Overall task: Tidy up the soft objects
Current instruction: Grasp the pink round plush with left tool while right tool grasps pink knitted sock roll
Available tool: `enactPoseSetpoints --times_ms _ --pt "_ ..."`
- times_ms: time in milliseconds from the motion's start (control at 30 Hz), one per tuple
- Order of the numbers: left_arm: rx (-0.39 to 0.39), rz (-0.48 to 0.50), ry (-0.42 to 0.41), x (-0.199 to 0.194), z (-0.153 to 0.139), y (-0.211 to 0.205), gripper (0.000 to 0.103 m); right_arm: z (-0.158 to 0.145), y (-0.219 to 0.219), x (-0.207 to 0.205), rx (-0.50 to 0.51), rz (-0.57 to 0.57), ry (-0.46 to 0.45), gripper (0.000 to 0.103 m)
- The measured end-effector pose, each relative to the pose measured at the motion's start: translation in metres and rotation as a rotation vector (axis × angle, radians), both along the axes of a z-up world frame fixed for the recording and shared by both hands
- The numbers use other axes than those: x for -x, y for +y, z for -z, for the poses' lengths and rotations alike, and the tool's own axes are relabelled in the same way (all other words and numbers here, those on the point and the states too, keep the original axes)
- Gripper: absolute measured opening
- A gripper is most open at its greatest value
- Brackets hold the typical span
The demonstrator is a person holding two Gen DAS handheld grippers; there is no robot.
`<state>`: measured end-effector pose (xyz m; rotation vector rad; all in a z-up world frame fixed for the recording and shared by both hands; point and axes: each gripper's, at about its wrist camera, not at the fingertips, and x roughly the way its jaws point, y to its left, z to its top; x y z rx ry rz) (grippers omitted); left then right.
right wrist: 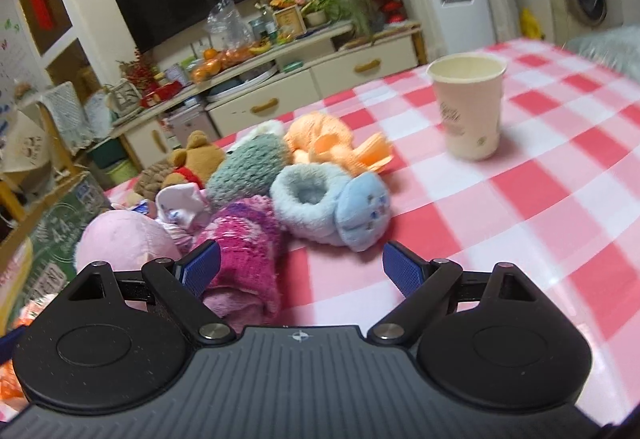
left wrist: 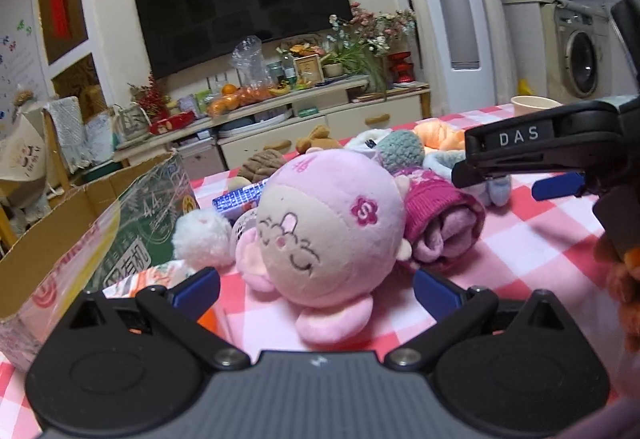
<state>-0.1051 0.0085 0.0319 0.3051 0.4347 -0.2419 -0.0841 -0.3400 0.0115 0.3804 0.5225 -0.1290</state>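
1. Our left gripper (left wrist: 316,289) has its fingers (left wrist: 198,289) spread wide and empty, with the pink plush doll (left wrist: 320,227) lying just ahead between them on the checked desk (left wrist: 540,239)
2. Our right gripper (right wrist: 300,271) is likewise released and holds nothing; its left finger sits just beside, perhaps brushing, the rolled magenta sock (right wrist: 244,259), though we cannot tell if they touch
3. The doll looks light and squashy, so we judge a hold across its round head, squeezed well in, would serve best; the small limbs would likely slip out
4. Beyond the sock lie a fluffy blue slipper (right wrist: 320,199), a grey-green knitted piece (right wrist: 250,167), an orange soft toy (right wrist: 332,143) and a small brown bear (right wrist: 196,155), all bunched together
5. A paper cup (right wrist: 468,107) stands upright well apart on the right
6. A cardboard box (left wrist: 80,219) stands open at the left, near the doll, the likely place for these things
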Motion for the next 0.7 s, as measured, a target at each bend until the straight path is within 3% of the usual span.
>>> enactPoseSetpoints --times_ms 200,467,700 --pt "-0.033 -0.024 -0.044 -0.016 0.003 -0.025 0.102 -0.001 0.006 -0.004 -0.055 -0.061 0.008 0.103" --pt "-0.016 -0.047 -0.056 -0.037 -0.006 -0.016 0.103 -0.003 0.001 -0.014 -0.138 -0.113 0.006 0.103" --pt "-0.055 -0.124 0.018 -0.058 -0.018 0.007 0.103 -0.005 0.002 -0.017 -0.131 -0.109 0.028 0.103"
